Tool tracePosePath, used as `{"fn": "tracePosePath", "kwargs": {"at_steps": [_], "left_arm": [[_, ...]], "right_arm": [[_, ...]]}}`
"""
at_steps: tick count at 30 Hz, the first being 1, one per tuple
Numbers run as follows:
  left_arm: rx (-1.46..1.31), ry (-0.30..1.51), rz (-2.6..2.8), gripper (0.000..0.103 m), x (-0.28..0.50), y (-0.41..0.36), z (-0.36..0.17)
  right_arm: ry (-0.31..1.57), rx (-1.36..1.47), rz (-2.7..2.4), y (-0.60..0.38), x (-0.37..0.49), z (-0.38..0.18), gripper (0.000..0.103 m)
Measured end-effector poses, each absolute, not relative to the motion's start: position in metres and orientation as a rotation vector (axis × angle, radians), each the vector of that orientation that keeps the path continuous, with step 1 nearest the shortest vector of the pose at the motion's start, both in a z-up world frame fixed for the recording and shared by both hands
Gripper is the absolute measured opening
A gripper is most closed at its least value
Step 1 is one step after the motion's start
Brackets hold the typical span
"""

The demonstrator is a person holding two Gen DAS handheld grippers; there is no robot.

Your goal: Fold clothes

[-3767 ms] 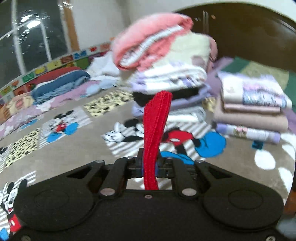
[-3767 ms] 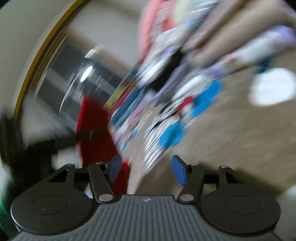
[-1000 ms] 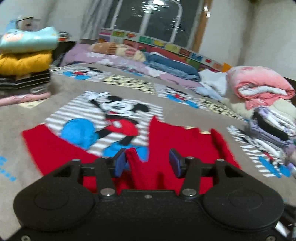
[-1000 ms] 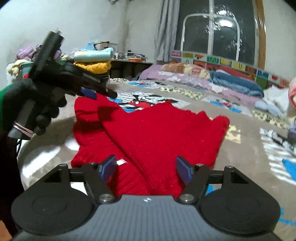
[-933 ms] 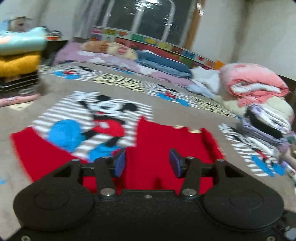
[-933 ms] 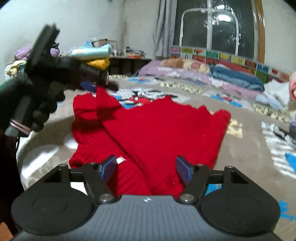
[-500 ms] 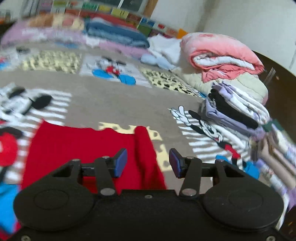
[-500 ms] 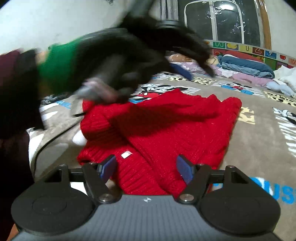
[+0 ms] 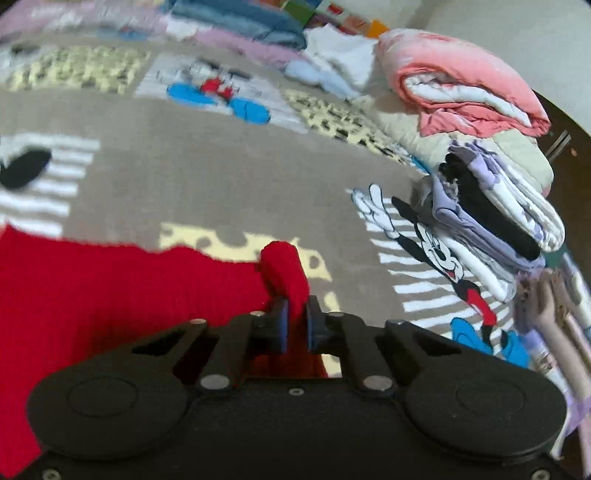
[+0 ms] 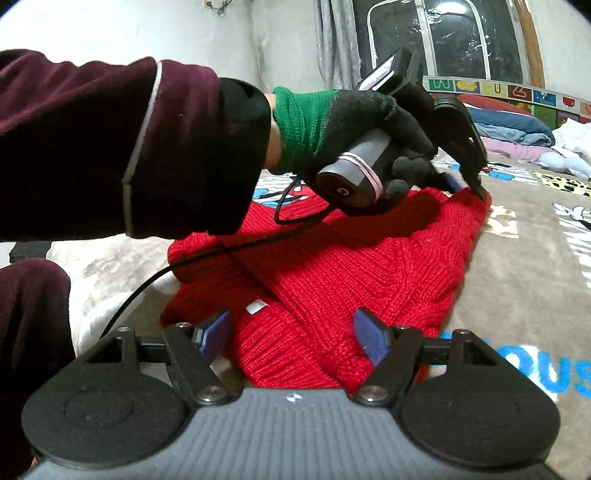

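A red knitted sweater lies spread on the cartoon-print blanket. In the left wrist view the sweater fills the lower left, and my left gripper is shut on its far corner, which bunches up between the pads. The right wrist view shows that left gripper held by a gloved hand at the sweater's far right corner. My right gripper is open, its pads low over the sweater's near edge, next to a small white label.
Stacks of folded clothes topped by a pink blanket roll stand to the right. More bedding lies along the far wall under a window. A black cable trails across the sweater.
My left gripper swung from the sweater's left side across to its far right corner and shut on it. My right gripper stayed open over the near edge.
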State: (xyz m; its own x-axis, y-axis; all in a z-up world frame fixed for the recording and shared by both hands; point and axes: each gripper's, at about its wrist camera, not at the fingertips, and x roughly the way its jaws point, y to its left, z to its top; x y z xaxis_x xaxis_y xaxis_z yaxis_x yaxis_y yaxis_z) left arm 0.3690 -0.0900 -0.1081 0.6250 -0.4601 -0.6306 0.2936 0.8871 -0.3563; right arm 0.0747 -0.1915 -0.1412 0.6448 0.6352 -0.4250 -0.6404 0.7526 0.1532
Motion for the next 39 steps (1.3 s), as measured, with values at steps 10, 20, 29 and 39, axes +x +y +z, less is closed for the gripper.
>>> {"fn": "tracePosePath", "kwargs": {"at_steps": [10, 20, 29, 39], "left_arm": [[0.004, 0.774, -0.325, 0.015, 0.373, -0.098, -0.118], [0.002, 0.675, -0.34, 0.016, 0.373, -0.104, -0.094], [0.02, 0.784, -0.241, 0.029, 0.398, -0.113, -0.113], [-0.185, 0.652, -0.245, 0.069, 0.292, -0.027, -0.063]], "right_arm": [[0.481, -0.009, 0.731, -0.191, 0.075, -0.139, 0.075], [0.481, -0.017, 0.731, -0.193, 0.074, -0.142, 0.076], [0.483, -0.019, 0.733, -0.191, 0.075, -0.142, 0.077], [0.479, -0.018, 0.738, -0.191, 0.072, -0.137, 0.079]]}}
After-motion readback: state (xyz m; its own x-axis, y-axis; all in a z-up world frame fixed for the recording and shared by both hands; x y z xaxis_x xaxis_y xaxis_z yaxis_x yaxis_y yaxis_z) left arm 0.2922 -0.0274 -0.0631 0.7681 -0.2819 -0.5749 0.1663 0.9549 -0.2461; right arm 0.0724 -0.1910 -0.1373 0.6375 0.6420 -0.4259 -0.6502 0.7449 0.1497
